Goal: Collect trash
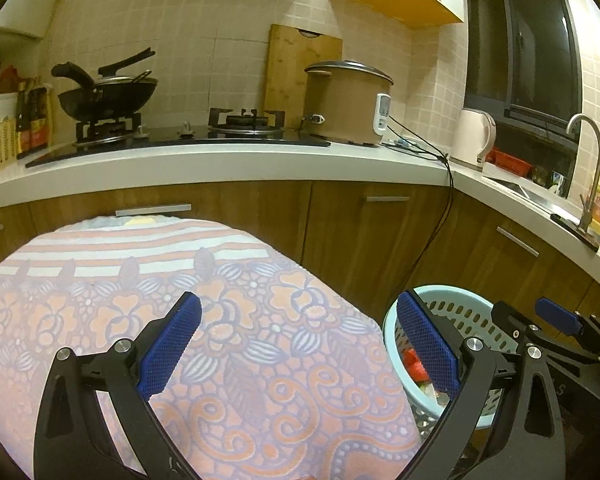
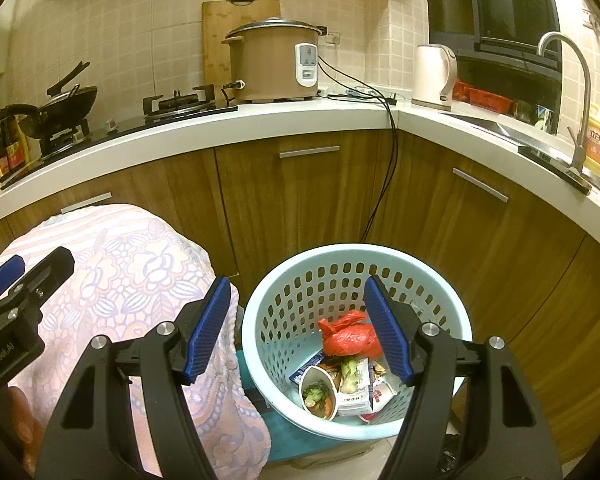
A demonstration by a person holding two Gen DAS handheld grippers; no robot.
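Observation:
A light blue perforated trash basket (image 2: 452, 280) stands on the floor beside the cloth-covered table; it also shows in the left wrist view (image 1: 472, 312). Inside lie a red plastic bag (image 2: 350, 338), a paper cup with food scraps (image 2: 318, 394), a vegetable stalk and cartons (image 2: 362, 394). My right gripper (image 2: 298, 328) is open and empty, hovering over the basket's left rim. My left gripper (image 1: 298, 346) is open and empty above the patterned pink cloth (image 1: 228, 320). The right gripper shows at the right of the left wrist view (image 1: 536, 322).
A white L-shaped counter (image 2: 284, 118) over wooden cabinets (image 2: 300, 200) holds a gas hob, wok (image 2: 60, 110), rice cooker (image 2: 276, 64), kettle (image 2: 434, 76) and sink tap (image 2: 576, 92). A black cable (image 2: 384, 184) hangs down the cabinet front behind the basket.

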